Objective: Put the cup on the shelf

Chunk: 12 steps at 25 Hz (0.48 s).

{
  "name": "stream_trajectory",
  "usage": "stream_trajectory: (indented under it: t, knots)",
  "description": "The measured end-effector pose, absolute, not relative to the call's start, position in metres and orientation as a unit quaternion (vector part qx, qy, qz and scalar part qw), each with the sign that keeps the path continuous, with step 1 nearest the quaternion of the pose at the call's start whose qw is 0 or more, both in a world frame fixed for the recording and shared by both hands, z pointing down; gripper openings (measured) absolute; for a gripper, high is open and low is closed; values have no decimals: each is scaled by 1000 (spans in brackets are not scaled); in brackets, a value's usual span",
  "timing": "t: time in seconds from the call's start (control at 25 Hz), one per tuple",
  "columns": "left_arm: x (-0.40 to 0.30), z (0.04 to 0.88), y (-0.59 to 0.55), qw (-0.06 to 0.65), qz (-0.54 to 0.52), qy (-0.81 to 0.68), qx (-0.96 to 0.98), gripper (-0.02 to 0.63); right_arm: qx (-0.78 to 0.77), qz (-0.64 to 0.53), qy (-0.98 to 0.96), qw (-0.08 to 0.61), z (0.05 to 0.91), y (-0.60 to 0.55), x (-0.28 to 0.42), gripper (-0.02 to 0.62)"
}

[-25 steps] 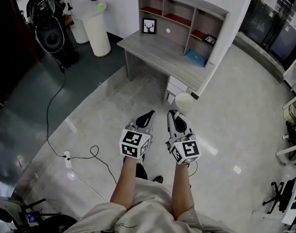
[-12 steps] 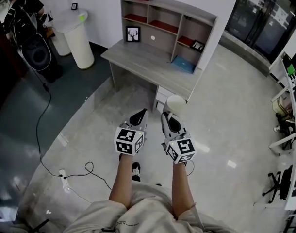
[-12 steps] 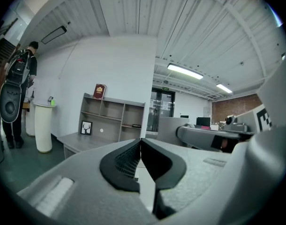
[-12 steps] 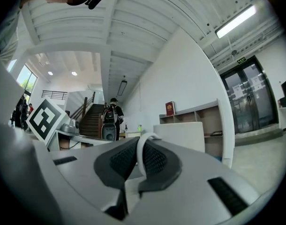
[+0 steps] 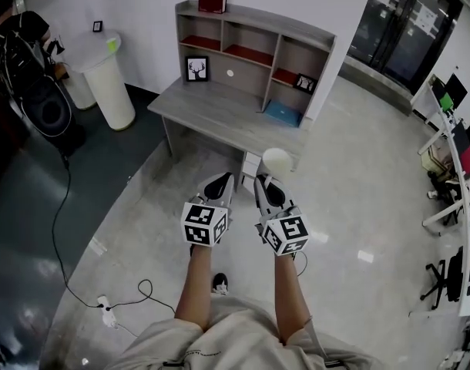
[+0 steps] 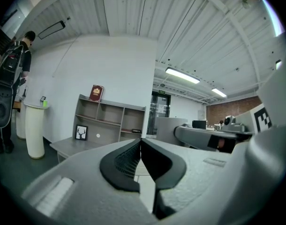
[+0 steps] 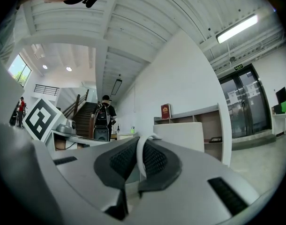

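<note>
**Head view.** We find both grippers held out over the floor. The right gripper (image 5: 267,185) carries the cup (image 5: 277,160) at its tips, at 12 o'clock from the jaws. The left gripper (image 5: 222,182) sits just beside it at 9 o'clock and carries nothing. The shelf (image 5: 254,41) stands on the desk (image 5: 212,110) at 12 o'clock, well apart from the cup, with its compartments open toward us. We judge that the delivery falls to the right hand and must run straight ahead.

**Left gripper view.** The jaws are pressed together with nothing between them. The shelf lies at 10 o'clock and the cup at 2 o'clock.

**Right gripper view.** The pads are clenched on the cup's thin white handle (image 7: 142,158), which stands upright between them. The cup body sits beyond at 1 o'clock. Only this view shows the grip on the handle. Only the head view shows the floor left to cross.
</note>
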<state>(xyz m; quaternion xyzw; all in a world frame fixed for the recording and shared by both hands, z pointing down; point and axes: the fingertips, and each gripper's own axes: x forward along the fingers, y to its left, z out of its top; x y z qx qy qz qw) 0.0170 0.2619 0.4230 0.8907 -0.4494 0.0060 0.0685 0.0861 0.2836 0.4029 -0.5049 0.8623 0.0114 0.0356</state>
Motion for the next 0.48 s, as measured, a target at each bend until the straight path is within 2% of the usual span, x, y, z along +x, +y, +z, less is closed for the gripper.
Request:
stream_trajectory:
  t: [0.48]
  knots:
    - [-14, 425, 231, 77, 3, -434, 897, 11, -535, 18, 844, 25, 407, 261, 68, 20]
